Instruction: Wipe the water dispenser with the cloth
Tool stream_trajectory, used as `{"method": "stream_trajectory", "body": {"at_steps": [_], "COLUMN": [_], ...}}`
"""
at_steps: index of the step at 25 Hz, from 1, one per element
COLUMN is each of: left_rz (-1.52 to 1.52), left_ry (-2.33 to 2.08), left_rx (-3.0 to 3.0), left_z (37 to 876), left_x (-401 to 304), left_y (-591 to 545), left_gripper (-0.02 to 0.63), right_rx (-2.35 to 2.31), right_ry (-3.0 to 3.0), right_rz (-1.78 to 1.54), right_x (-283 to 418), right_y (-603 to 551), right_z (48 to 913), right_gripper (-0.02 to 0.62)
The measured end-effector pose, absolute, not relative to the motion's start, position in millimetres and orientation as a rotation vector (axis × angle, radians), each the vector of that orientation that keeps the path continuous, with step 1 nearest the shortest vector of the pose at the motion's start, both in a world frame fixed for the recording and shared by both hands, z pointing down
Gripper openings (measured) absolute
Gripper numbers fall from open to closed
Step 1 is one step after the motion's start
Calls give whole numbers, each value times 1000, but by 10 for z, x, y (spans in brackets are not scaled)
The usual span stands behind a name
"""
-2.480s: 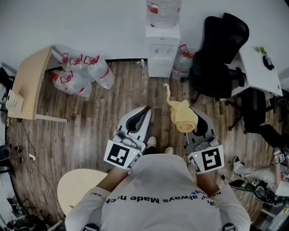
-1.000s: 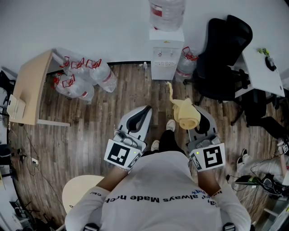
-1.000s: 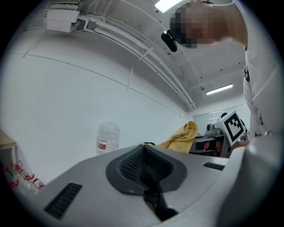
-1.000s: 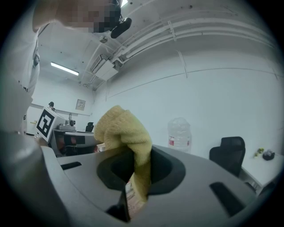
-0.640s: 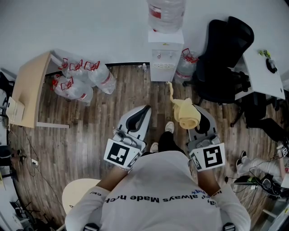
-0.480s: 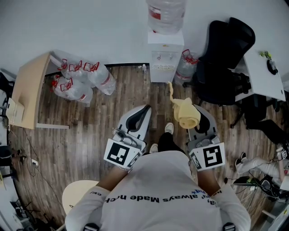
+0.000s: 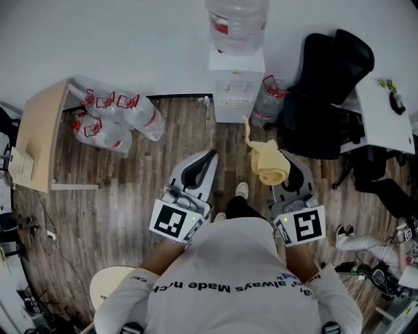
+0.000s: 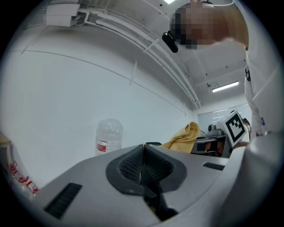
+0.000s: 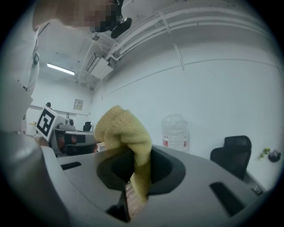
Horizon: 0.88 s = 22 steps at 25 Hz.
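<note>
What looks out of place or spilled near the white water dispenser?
No spill shows. Only oddity: clear plastic water jugs with red handles lie tipped in a heap on the wood floor, left of the white water dispenser. Yellow cloth sits clamped in the right gripper.

The only words I could read from my end were on the back of the person's white shirt (image 7: 225, 261), near the bottom of the head view. A line of dark print ran upside down to the camera; "always Made" came out clearly, while the letters on either side were too broken to make out. The far water bottle (image 7: 238, 19) wore a red-and-white label (image 7: 219, 25) with print too small for me. The square markers (image 7: 171, 222) on the left gripper (image 7: 208, 160) and right gripper (image 7: 285, 171) showed black-and-white code patterns, no letters
</note>
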<state>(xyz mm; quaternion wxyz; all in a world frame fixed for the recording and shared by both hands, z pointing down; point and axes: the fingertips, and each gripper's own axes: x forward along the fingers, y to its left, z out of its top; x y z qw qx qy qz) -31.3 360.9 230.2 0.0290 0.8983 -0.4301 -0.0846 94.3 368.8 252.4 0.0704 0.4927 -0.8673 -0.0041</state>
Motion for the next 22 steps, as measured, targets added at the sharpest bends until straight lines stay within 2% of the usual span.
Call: {"method": "stream_trajectory", "body": {"at_steps": [22], "left_rz": [-242], "left_ry": [-1400], "left_rx": [2746], "left_z": [2229], "left_x": [394], "left_y": [2614], "left_gripper": [23], "right_rx": [1412], "right_ry": [-2660], "right_rz": [4], "right_x": [1631], "right_y": [2658], "right_z": [2503], "right_gripper": [61]}}
